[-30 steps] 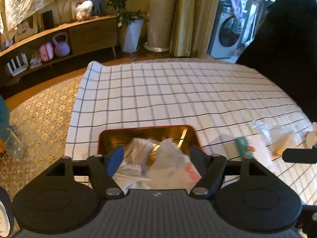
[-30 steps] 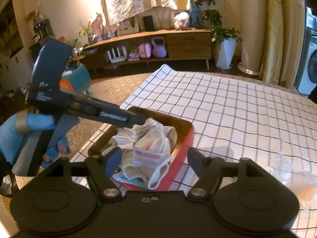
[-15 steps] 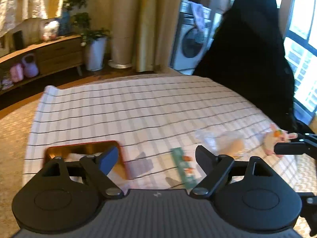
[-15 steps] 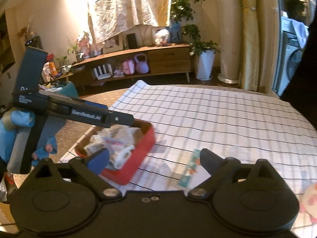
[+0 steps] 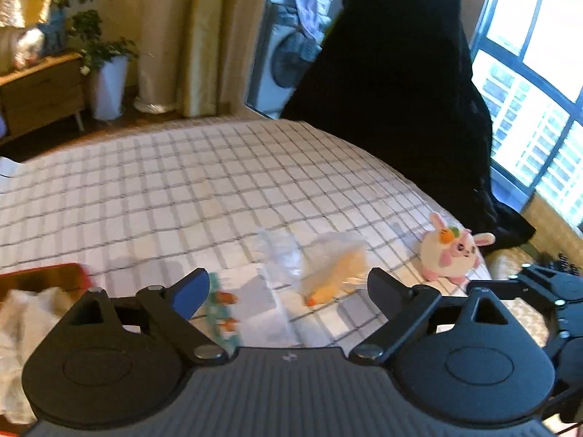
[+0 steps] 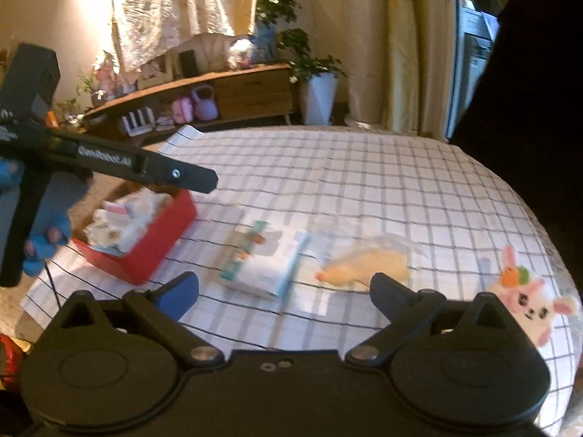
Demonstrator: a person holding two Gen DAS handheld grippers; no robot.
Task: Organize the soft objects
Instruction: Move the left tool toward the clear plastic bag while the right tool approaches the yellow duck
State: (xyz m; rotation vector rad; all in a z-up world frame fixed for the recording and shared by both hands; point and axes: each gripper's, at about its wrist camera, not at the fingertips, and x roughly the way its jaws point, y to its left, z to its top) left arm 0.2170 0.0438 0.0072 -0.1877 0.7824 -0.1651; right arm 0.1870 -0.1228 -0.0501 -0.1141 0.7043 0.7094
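A red box (image 6: 156, 240) holding white cloths (image 6: 127, 215) sits at the table's left; it also shows in the left wrist view (image 5: 47, 273). A flat white packet with a green strip (image 6: 262, 258) lies beside it, then a yellow soft toy in clear plastic (image 6: 368, 262), (image 5: 335, 266). A pink-and-white plush bunny (image 6: 524, 298), (image 5: 452, 251) sits near the right edge. My left gripper (image 5: 288, 287) is open and empty above the packet (image 5: 255, 306). My right gripper (image 6: 284, 291) is open and empty over the packet and the yellow toy.
The table wears a white checked cloth (image 5: 204, 182). A dark-clothed person (image 5: 400, 91) stands at the far right side. A wooden sideboard (image 6: 233, 98) and a potted plant (image 6: 317, 83) stand beyond the table. My left gripper's body (image 6: 109, 160) crosses the right wrist view above the box.
Both grippers have swung right, away from the red box, toward the packet, the yellow toy and the bunny. Both stay open and empty.
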